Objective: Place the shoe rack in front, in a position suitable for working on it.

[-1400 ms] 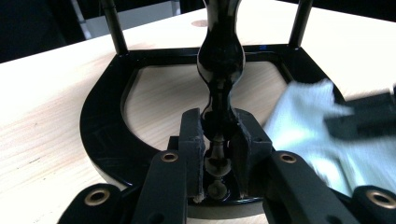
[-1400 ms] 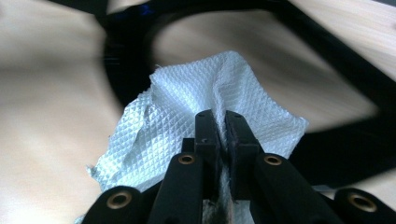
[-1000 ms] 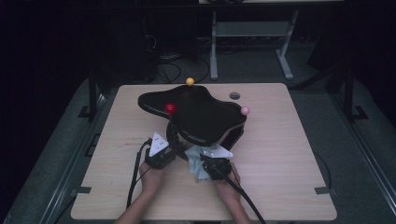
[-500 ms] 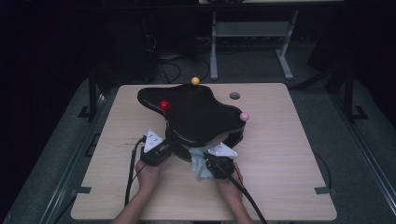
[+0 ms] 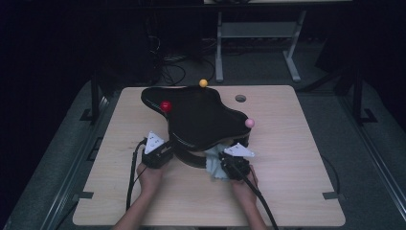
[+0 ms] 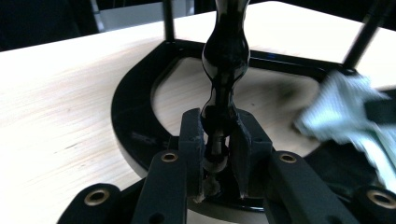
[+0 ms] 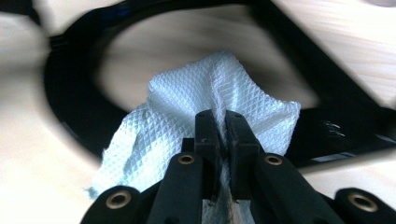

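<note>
The left gripper [image 6: 217, 154] clamps the wavy rim of the glossy black curvy-topped stand [image 5: 201, 120] at its near left edge. The right gripper [image 7: 223, 135] pinches a white quilted paper towel [image 7: 196, 116] against the stand's black base ring [image 7: 70, 93]. Bare wooden table [image 5: 297, 158] lies right and near.

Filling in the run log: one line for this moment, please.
left claw: shut on stand post | right claw: shut on paper towel | towel against black base ring | table
</note>
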`<act>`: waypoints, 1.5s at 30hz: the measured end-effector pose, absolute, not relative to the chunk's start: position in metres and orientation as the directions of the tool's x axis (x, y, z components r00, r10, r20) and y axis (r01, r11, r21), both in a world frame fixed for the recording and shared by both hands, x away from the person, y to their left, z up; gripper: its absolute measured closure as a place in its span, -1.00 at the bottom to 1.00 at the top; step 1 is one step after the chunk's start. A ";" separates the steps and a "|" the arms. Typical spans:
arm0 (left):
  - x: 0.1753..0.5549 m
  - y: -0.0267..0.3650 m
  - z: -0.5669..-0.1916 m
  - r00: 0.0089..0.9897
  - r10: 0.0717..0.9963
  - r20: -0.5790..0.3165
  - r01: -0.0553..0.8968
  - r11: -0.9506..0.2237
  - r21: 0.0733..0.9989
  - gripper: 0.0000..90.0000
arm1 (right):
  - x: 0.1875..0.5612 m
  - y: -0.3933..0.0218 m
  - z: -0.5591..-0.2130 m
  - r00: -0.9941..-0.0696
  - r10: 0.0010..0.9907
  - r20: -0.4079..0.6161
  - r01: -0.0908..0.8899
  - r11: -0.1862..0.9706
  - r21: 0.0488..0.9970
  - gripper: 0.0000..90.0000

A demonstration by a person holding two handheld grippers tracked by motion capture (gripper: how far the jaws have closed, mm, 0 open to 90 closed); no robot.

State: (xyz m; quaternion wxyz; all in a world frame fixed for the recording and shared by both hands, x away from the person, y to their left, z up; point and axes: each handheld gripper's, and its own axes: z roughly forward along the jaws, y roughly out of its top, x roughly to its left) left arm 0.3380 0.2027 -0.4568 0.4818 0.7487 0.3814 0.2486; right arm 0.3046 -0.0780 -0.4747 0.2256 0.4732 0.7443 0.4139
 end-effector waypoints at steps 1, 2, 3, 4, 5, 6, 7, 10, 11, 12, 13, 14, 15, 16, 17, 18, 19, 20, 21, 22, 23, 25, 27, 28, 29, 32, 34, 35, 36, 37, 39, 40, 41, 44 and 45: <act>0.338 0.204 -0.457 0.587 0.810 0.000 0.336 -0.243 0.910 0.67 | 0.302 -0.074 -0.474 -0.469 0.883 0.028 0.502 0.240 0.831 0.88; 0.338 0.204 -0.457 0.587 0.809 -0.002 0.337 -0.243 0.910 0.67 | 0.302 -0.073 -0.474 -0.479 0.878 0.014 0.493 0.256 0.831 0.88; 0.338 0.204 -0.457 0.584 0.812 0.004 0.336 -0.246 0.909 0.67 | 0.303 -0.075 -0.474 -0.476 0.879 0.015 0.496 0.255 0.830 0.88; 0.338 0.203 -0.457 0.583 0.812 0.006 0.335 -0.247 0.909 0.67 | 0.305 -0.078 -0.474 -0.455 0.890 0.000 0.496 0.254 0.830 0.88; 0.338 0.204 -0.457 0.587 0.810 0.000 0.338 -0.245 0.909 0.67 | 0.308 -0.082 -0.474 -0.434 0.901 -0.015 0.496 0.253 0.830 0.88; 0.338 0.204 -0.457 0.588 0.809 -0.001 0.338 -0.245 0.909 0.67 | 0.312 -0.089 -0.474 -0.405 0.914 -0.015 0.505 0.237 0.830 0.88; 0.338 0.204 -0.457 0.586 0.810 0.002 0.337 -0.246 0.909 0.68 | 0.315 -0.096 -0.475 -0.373 0.928 -0.011 0.513 0.217 0.831 0.88; 0.338 0.204 -0.457 0.588 0.809 0.001 0.335 -0.245 0.910 0.68 | 0.321 -0.111 -0.476 -0.331 0.943 0.040 0.532 0.151 0.833 0.88; 0.339 0.204 -0.457 0.585 0.811 0.004 0.334 -0.245 0.910 0.68 | 0.320 -0.110 -0.476 -0.325 0.945 0.033 0.530 0.153 0.834 0.88; 0.339 0.204 -0.457 0.584 0.811 0.004 0.334 -0.245 0.910 0.68 | 0.318 -0.106 -0.476 -0.331 0.943 0.021 0.526 0.166 0.834 0.88; 0.339 0.204 -0.457 0.584 0.812 0.003 0.334 -0.243 0.911 0.68 | 0.316 -0.102 -0.476 -0.354 0.935 0.026 0.524 0.175 0.833 0.88; 0.339 0.204 -0.457 0.584 0.811 0.004 0.334 -0.245 0.910 0.68 | 0.314 -0.098 -0.475 -0.375 0.927 0.016 0.519 0.196 0.832 0.88; 0.339 0.204 -0.457 0.584 0.811 0.004 0.334 -0.245 0.910 0.68 | 0.312 -0.095 -0.475 -0.387 0.922 -0.011 0.510 0.224 0.830 0.88; 0.339 0.204 -0.457 0.585 0.811 0.002 0.336 -0.244 0.910 0.68 | 0.312 -0.094 -0.475 -0.396 0.918 -0.027 0.504 0.242 0.829 0.87; 0.338 0.204 -0.457 0.585 0.811 0.003 0.336 -0.246 0.909 0.68 | 0.314 -0.098 -0.475 -0.394 0.919 -0.031 0.502 0.244 0.830 0.87; 0.338 0.204 -0.457 0.586 0.810 0.002 0.336 -0.246 0.909 0.68 | 0.315 -0.101 -0.475 -0.375 0.926 -0.046 0.502 0.245 0.829 0.87; 0.338 0.204 -0.457 0.587 0.809 0.002 0.336 -0.246 0.909 0.68 | 0.318 -0.106 -0.475 -0.347 0.935 -0.069 0.500 0.247 0.830 0.87; 0.338 0.204 -0.457 0.589 0.808 0.002 0.335 -0.247 0.909 0.68 | 0.320 -0.113 -0.476 -0.326 0.944 -0.044 0.512 0.216 0.831 0.87; 0.338 0.203 -0.457 0.589 0.808 0.003 0.335 -0.247 0.909 0.68 | 0.322 -0.118 -0.476 -0.314 0.950 -0.001 0.525 0.174 0.833 0.87; 0.338 0.203 -0.457 0.588 0.809 0.004 0.335 -0.247 0.909 0.68 | 0.323 -0.121 -0.476 -0.310 0.950 0.015 0.528 0.159 0.834 0.88; 0.338 0.203 -0.457 0.588 0.809 0.001 0.335 -0.245 0.910 0.68 | 0.322 -0.118 -0.476 -0.305 0.952 0.007 0.528 0.163 0.833 0.88; 0.338 0.203 -0.457 0.588 0.809 0.001 0.335 -0.245 0.910 0.68 | 0.317 -0.110 -0.476 -0.345 0.938 0.023 0.525 0.172 0.834 0.88; 0.338 0.203 -0.457 0.587 0.809 0.003 0.334 -0.246 0.910 0.68 | 0.311 -0.099 -0.475 -0.394 0.919 0.019 0.517 0.205 0.831 0.88; 0.338 0.203 -0.457 0.587 0.809 0.002 0.335 -0.246 0.910 0.68 | 0.309 -0.096 -0.475 -0.408 0.913 0.011 0.512 0.219 0.830 0.88; 0.338 0.203 -0.457 0.588 0.809 0.003 0.335 -0.247 0.909 0.68 | 0.309 -0.095 -0.474 -0.414 0.910 -0.006 0.508 0.236 0.828 0.88; 0.337 0.202 -0.457 0.595 0.804 0.003 0.335 -0.252 0.908 0.68 | 0.314 -0.101 -0.475 -0.388 0.921 0.006 0.518 0.213 0.829 0.87; 0.337 0.202 -0.457 0.594 0.804 0.002 0.336 -0.250 0.908 0.68 | 0.315 -0.103 -0.475 -0.369 0.929 0.041 0.531 0.174 0.829 0.87; 0.337 0.202 -0.457 0.595 0.803 0.000 0.336 -0.249 0.908 0.68 | 0.314 -0.101 -0.475 -0.370 0.929 0.029 0.524 0.183 0.832 0.87; 0.337 0.202 -0.457 0.594 0.805 0.002 0.335 -0.249 0.909 0.68 | 0.312 -0.098 -0.475 -0.383 0.923 0.037 0.524 0.185 0.831 0.87; 0.337 0.202 -0.457 0.594 0.805 0.003 0.334 -0.250 0.909 0.68 | 0.310 -0.094 -0.475 -0.401 0.915 0.048 0.524 0.186 0.831 0.87; 0.337 0.202 -0.457 0.593 0.805 0.004 0.334 -0.251 0.908 0.68 | 0.304 -0.083 -0.475 -0.452 0.890 0.062 0.519 0.205 0.830 0.87; 0.337 0.202 -0.457 0.594 0.805 0.004 0.334 -0.251 0.908 0.68 | 0.303 -0.079 -0.475 -0.469 0.881 0.067 0.517 0.212 0.829 0.87; 0.337 0.202 -0.457 0.593 0.805 0.004 0.335 -0.251 0.908 0.68 | 0.300 -0.075 -0.474 -0.490 0.870 0.063 0.511 0.228 0.829 0.87; 0.337 0.202 -0.457 0.596 0.803 0.002 0.334 -0.250 0.909 0.68 | 0.294 -0.069 -0.473 -0.501 0.863 0.055 0.511 0.244 0.824 0.87; 0.337 0.201 -0.457 0.596 0.803 0.003 0.334 -0.251 0.909 0.68 | 0.292 -0.069 -0.473 -0.503 0.862 0.058 0.511 0.242 0.825 0.87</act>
